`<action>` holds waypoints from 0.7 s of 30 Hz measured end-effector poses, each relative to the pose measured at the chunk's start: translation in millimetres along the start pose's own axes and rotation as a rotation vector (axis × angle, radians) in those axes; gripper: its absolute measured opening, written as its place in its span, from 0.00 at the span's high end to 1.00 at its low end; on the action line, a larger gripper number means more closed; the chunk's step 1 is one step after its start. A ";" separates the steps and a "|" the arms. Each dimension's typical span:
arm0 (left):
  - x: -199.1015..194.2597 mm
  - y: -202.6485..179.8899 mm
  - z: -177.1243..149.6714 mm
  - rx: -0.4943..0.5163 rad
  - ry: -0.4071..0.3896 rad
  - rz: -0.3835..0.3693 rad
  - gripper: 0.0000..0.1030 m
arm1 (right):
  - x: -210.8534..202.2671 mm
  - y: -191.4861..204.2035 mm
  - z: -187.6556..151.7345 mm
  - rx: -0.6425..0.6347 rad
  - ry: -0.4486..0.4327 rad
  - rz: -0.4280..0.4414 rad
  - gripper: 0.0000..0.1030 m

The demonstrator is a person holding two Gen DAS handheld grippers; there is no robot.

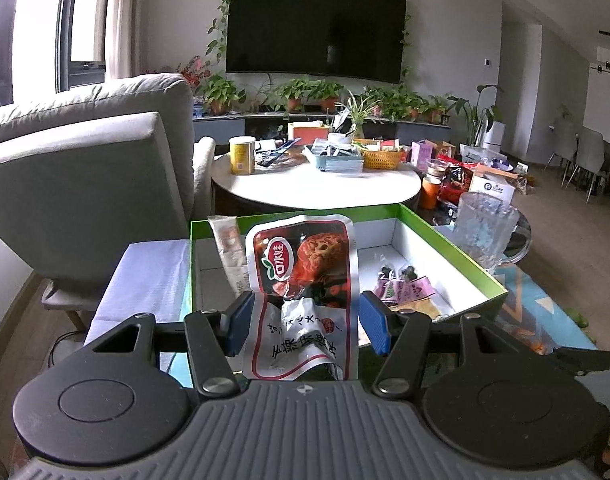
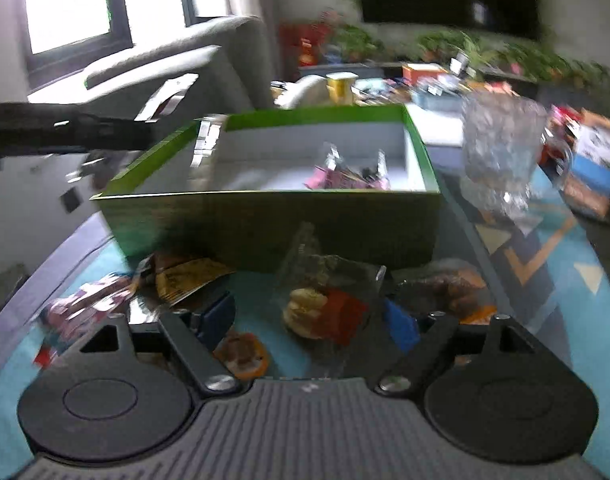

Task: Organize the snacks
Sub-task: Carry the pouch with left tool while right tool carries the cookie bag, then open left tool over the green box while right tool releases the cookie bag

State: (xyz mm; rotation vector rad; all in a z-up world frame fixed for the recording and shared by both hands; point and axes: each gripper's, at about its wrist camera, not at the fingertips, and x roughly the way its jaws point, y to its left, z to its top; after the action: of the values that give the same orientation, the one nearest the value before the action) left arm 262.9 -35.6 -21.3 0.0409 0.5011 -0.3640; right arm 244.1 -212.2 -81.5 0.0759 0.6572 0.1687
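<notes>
In the left wrist view a red and white snack pouch (image 1: 305, 276) stands crumpled between the blue pads (image 1: 239, 320), and my left gripper (image 1: 307, 322) is shut on it. It hangs over the near edge of the green box (image 1: 449, 244) with the white inside. Pink packets (image 1: 401, 288) lie inside the box, and a long packet (image 1: 229, 256) leans on its left wall. The right wrist view is blurred. There my right gripper (image 2: 309, 320) stands open around a clear packet (image 2: 325, 312) with a yellow and red snack, in front of the green box (image 2: 265, 220).
A glass mug (image 1: 485, 232) stands right of the box, also the glass mug (image 2: 501, 160). Loose snacks lie on the glass tabletop: a gold packet (image 2: 189, 280), a pink packet (image 2: 89, 304), a brown packet (image 2: 445, 292). A grey sofa (image 1: 85, 168) is on the left.
</notes>
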 end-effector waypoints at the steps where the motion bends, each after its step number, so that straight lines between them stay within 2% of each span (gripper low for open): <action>1: 2.0 0.7 -0.4 0.000 0.002 0.001 0.48 | 3.6 0.7 1.3 0.028 0.007 -0.013 0.55; 5: 8.0 3.4 -2.1 -0.003 0.009 -0.005 0.48 | 17.6 7.5 7.0 0.124 0.024 -0.030 0.55; 11: 10.0 9.1 -3.3 -0.006 0.007 -0.009 0.48 | 33.0 20.8 4.1 -0.006 0.042 -0.116 0.55; 16: 9.9 11.3 -7.0 -0.013 0.010 -0.013 0.48 | 30.4 13.0 -0.9 0.032 0.015 -0.114 0.54; 21: 7.3 13.7 -9.0 -0.023 0.004 -0.017 0.48 | 33.4 15.4 3.0 -0.007 0.046 -0.111 0.54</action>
State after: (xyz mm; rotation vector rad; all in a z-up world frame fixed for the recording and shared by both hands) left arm 269.5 -24.0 -33.3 0.0147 0.5104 -0.3749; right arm 269.9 -191.1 -97.2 0.0286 0.7047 0.0660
